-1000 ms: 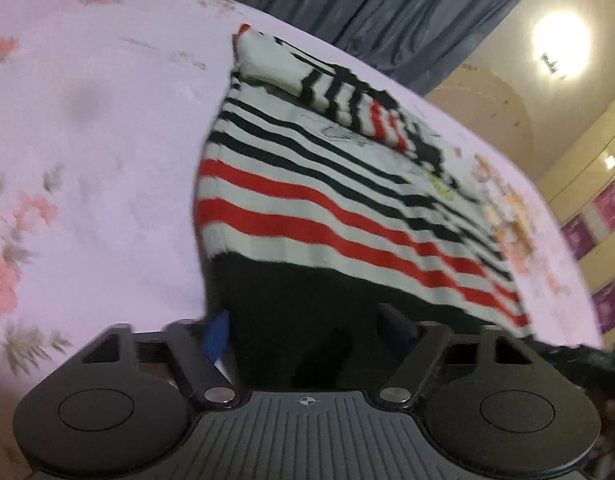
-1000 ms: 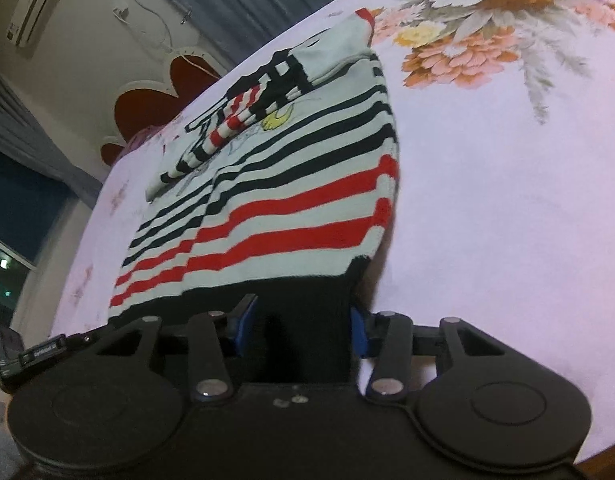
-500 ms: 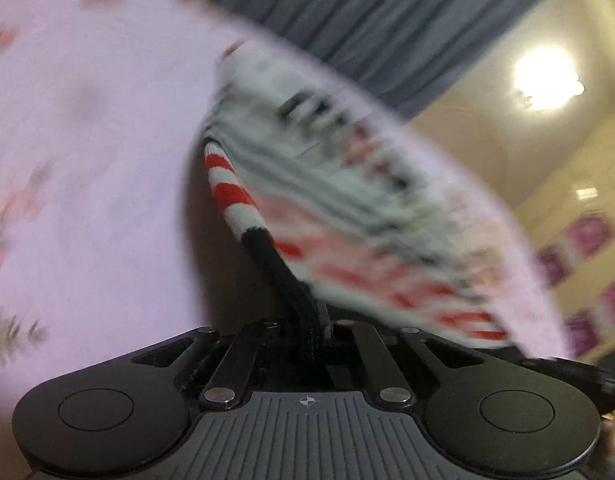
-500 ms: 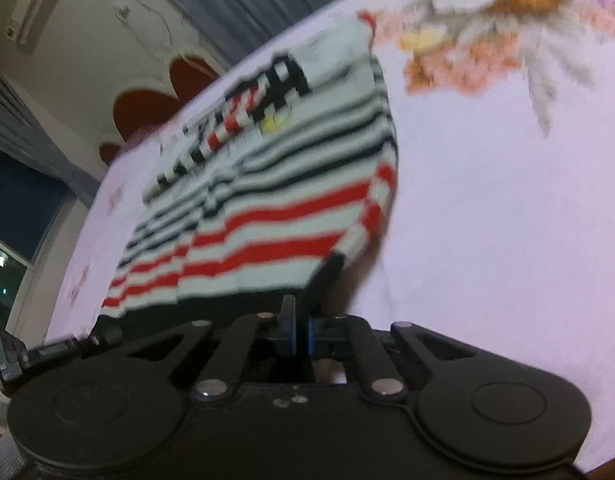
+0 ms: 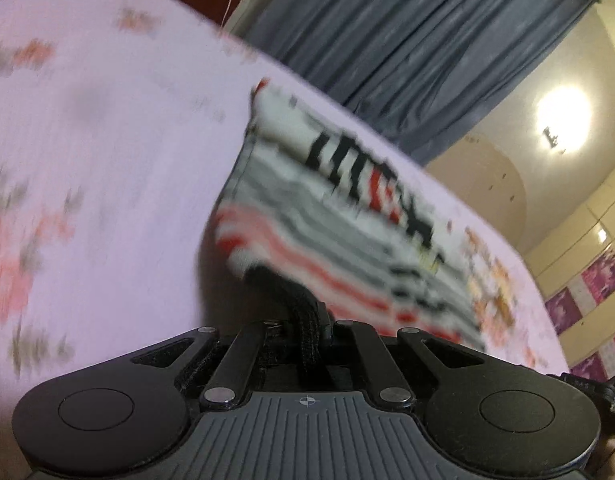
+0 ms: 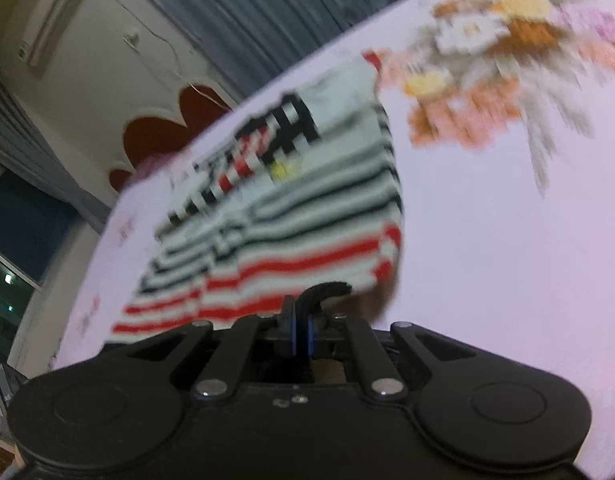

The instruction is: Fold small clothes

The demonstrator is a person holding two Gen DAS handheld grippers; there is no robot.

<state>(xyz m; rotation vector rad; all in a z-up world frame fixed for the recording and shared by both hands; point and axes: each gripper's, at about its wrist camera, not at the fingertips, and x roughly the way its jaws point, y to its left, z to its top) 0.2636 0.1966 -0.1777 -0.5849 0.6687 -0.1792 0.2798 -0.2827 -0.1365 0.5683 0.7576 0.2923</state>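
one striped sweater [image 5: 339,236] on one floral bedsheet [image 5: 107,160]; two grippers' jaws each clenched on its black hem.

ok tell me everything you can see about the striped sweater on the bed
The striped sweater looks knitted: white with thin black stripes higher up, red stripes lower down and a black hem band. A striped sleeve is folded across its top. It lies on the pink floral bedsheet, with the near hem pulled up. The left gripper and right gripper are each shut on the black hem. The frames are blurred.
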